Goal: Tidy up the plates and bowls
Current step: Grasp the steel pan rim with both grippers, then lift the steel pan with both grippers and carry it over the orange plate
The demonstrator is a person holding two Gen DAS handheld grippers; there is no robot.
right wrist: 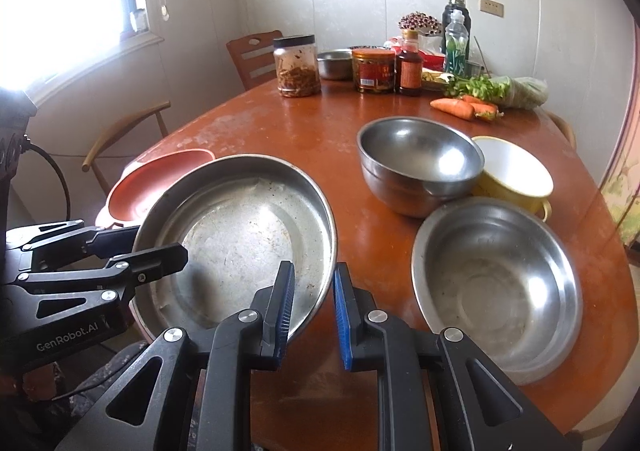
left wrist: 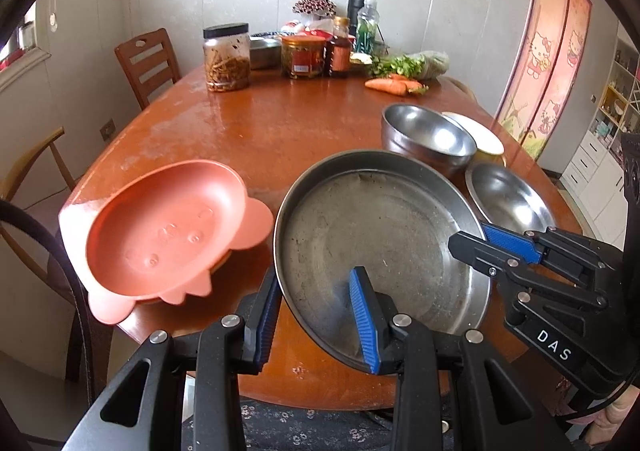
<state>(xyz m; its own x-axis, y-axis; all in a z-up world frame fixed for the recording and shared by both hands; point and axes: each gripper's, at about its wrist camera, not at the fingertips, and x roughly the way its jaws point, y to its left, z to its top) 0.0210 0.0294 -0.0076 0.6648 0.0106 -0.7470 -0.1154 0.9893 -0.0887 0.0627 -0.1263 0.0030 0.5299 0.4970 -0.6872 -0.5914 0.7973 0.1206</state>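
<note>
Both grippers straddle the steel pan's (left wrist: pixel 376 239) rim: left gripper (left wrist: pixel 316 315) half-open around its near edge, right gripper (right wrist: pixel 310 311) narrowly parted, neither visibly clamped.

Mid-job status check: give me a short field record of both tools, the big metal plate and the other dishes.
left tool: jaws straddle the near-left rim of the metal plate, one finger inside, one outside; not visibly clamped
right tool: jaws straddle the plate's near-right rim, gap still visible
metal plate: appears tilted, near edge past the table edge
pink plate: left of metal plate
shallow steel bowl: right of metal plate
deep steel bowls: stacked behind
yellow bowl: beside the stack
</note>
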